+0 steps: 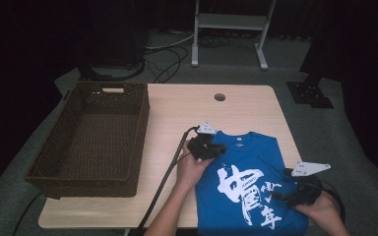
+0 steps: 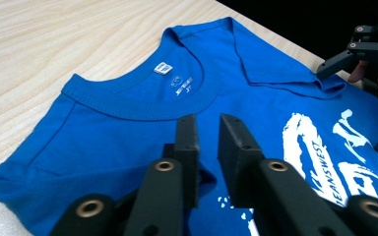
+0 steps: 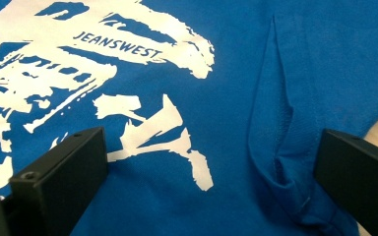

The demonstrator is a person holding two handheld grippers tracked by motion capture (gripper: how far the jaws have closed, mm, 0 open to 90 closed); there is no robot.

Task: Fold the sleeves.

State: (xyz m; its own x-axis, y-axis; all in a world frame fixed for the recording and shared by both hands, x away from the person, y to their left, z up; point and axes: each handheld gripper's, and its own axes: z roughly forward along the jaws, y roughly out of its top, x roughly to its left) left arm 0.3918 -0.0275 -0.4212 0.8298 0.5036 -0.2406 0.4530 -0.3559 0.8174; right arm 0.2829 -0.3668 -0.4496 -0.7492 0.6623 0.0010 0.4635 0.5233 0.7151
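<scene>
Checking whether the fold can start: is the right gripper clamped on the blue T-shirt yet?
Apart. In the right gripper view the right gripper has its jaws spread wide, with the T-shirt lying flat and unpinched between them; the folded sleeve edge sits clear of the nearer one.

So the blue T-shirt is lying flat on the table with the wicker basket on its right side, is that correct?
Not quite: the high view shows the wicker basket on the left of the blue T-shirt, at the table's left edge. The shirt does lie flat on the table.
</scene>
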